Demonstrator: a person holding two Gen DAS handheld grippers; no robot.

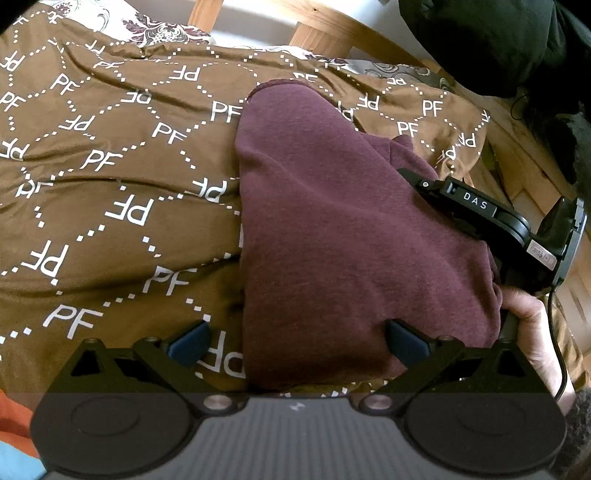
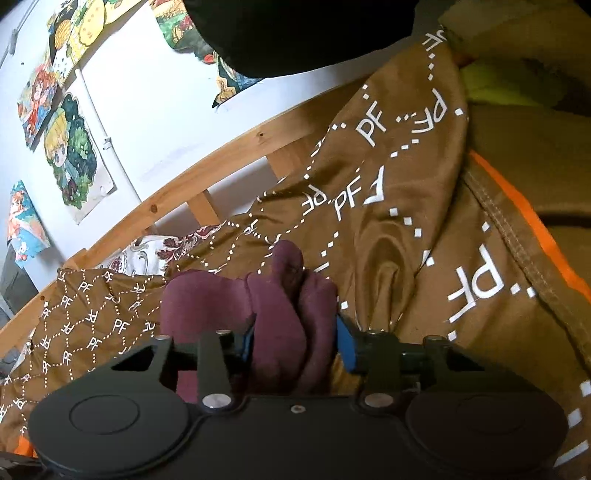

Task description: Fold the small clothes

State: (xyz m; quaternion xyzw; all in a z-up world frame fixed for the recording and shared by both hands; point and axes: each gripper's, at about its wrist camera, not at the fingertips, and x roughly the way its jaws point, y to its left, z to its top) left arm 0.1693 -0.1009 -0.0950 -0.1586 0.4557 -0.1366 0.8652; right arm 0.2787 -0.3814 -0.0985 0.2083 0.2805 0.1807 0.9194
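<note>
— Both grippers are on the same maroon garment [image 1: 332, 229], then?

— Near it, at least. The right gripper [image 2: 295, 341] has bunched maroon cloth between its blue pads [image 2: 345, 343]; the jaws stand about half open and the folds fill the gap, so it looks like a grip on a thick gather of fabric. Taking it bunched probably gives something solid to lift or drag.

— And the left gripper [image 1: 295, 345]?

— Wide open and holding nothing. One pad [image 1: 404, 341] sits against the garment's near end, the other over the bedspread [image 1: 110, 184] just beside the cloth's left edge. It points steeply down, which suits pinning or picking up that near hem.

— Where does the garment lie?

— On the bed, spread lengthwise away from the left gripper toward the wooden bed frame [image 1: 325, 33], closer to the bed's right edge than its middle. The right side of it is rumpled where the right gripper comes in from that edge, with the person's hand [image 1: 528, 325] on the handle.

— Why that arrangement?

— Judging by the task, one end is being gathered so it can be carried over the rest. The left side lies flat and straight, which would serve as the fold's base.

— How far along?

— Early, it seems; no neat fold shows yet, and the cloth is loose enough to slip out of a half-closed grip.
</note>
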